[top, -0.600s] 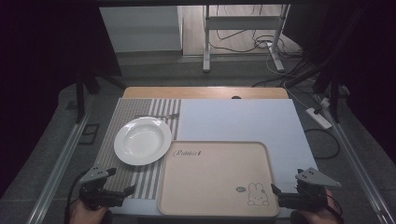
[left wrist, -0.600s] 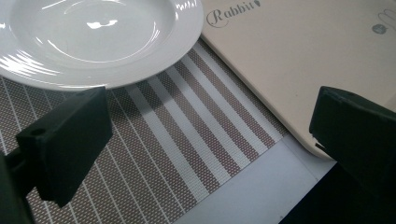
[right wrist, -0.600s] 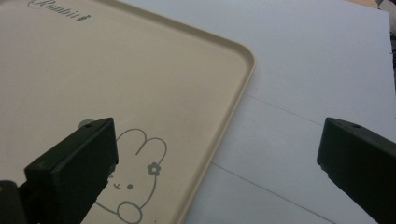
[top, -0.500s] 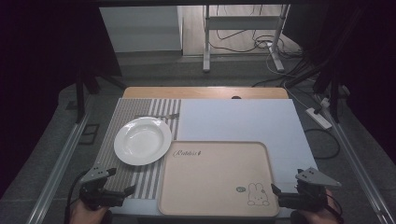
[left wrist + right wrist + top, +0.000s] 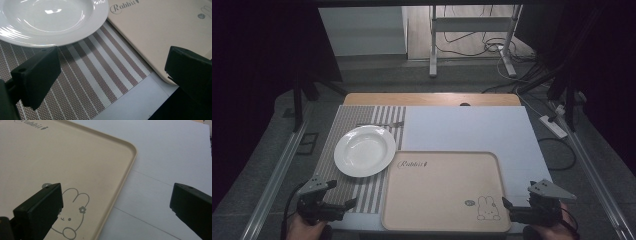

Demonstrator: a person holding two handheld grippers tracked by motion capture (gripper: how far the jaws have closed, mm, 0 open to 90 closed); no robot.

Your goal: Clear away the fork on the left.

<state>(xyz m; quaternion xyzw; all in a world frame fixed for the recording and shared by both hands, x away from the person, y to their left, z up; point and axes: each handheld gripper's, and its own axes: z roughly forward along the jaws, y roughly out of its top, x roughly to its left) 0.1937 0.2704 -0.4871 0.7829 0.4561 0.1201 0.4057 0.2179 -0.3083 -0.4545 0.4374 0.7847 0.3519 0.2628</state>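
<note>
A white plate [image 5: 364,150] rests on a striped placemat [image 5: 362,190] at the left of the table, with a fork [image 5: 381,124] lying just beyond it. A beige tray [image 5: 442,190] with a rabbit drawing lies at the front centre. My left gripper [image 5: 343,206] hovers open at the placemat's near-left corner, jaws wide over the mat [image 5: 105,80], with the plate [image 5: 50,22] just ahead. My right gripper [image 5: 508,206] is open at the tray's near-right corner, its jaws straddling the tray's rim [image 5: 125,180]. Nothing is between either pair of jaws.
A pale blue sheet [image 5: 472,130] covers the table's right and far part. A wooden table edge [image 5: 432,99] shows at the back. Metal rails run along both sides. A power strip [image 5: 552,125] and cables lie on the floor at the right.
</note>
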